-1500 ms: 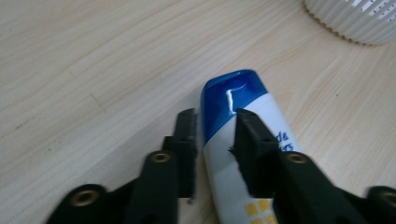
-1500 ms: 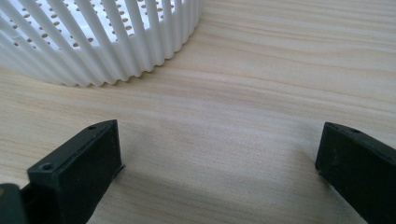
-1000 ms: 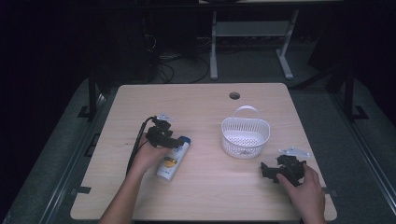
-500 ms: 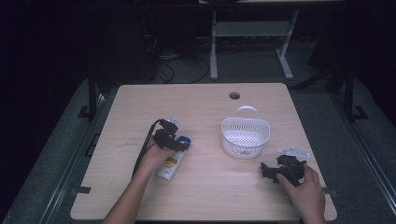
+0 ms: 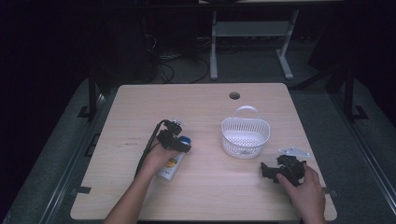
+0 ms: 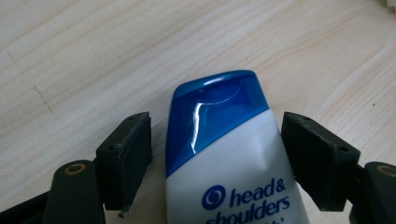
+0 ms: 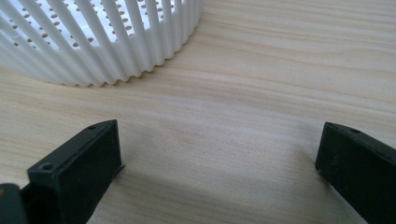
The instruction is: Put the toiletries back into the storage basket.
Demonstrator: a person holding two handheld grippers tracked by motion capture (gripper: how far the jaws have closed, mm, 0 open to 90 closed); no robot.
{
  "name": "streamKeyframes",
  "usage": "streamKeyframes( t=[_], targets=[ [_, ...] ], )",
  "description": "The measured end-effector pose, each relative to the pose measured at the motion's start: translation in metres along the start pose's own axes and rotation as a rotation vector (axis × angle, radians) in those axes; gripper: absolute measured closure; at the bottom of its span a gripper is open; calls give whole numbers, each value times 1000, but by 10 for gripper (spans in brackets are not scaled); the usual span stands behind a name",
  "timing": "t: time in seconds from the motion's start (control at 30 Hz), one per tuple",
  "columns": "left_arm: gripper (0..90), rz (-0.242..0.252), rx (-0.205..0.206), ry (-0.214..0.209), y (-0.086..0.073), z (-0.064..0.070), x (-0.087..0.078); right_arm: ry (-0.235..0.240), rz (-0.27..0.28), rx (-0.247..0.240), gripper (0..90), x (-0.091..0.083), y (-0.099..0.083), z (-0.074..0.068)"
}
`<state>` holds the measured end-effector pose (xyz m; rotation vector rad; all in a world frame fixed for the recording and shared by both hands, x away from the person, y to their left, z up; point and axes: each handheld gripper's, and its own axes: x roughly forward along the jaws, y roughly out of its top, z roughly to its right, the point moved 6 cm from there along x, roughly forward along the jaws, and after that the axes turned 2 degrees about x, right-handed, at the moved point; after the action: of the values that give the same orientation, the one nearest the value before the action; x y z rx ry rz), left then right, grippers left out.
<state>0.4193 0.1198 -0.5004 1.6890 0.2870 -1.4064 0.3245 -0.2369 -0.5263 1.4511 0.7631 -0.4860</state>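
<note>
From my left gripper view, the shampoo bottle (image 6: 233, 158) is cut off by the bottom edge, its label print broken mid-word. My right gripper view crops the white basket (image 7: 102, 42) at top and left. In my high view, the left hand (image 5: 156, 158) hides the bottle's middle.

A white slatted basket (image 5: 245, 136) with an upright loop handle stands on the light wooden desk (image 5: 201, 102), right of centre and nearer the right edge. A round cable hole (image 5: 234, 95) pierces the desk near its far edge. Beyond that edge, on the dark floor, stand the white legs of a frame (image 5: 250, 44) and a tangle of cables (image 5: 180, 63).
</note>
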Motion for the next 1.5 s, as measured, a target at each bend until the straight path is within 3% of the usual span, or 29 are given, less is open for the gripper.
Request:
streamKeyframes(
  t=[0.5,0.93,1.27,1.5],
  targets=[
    [345,-17,11,30,0,1,1,0,0,0,0,0,0,0],
    [369,-10,60,3,-1,1,-1,0,0,1,0,0,0,0],
    [372,62,59,-43,-3,-1,-16,0,0,0,0,0,0,0],
    [376,148,67,-84,-1,-3,-37,0,0,0,0,0,0,0]
  ],
)
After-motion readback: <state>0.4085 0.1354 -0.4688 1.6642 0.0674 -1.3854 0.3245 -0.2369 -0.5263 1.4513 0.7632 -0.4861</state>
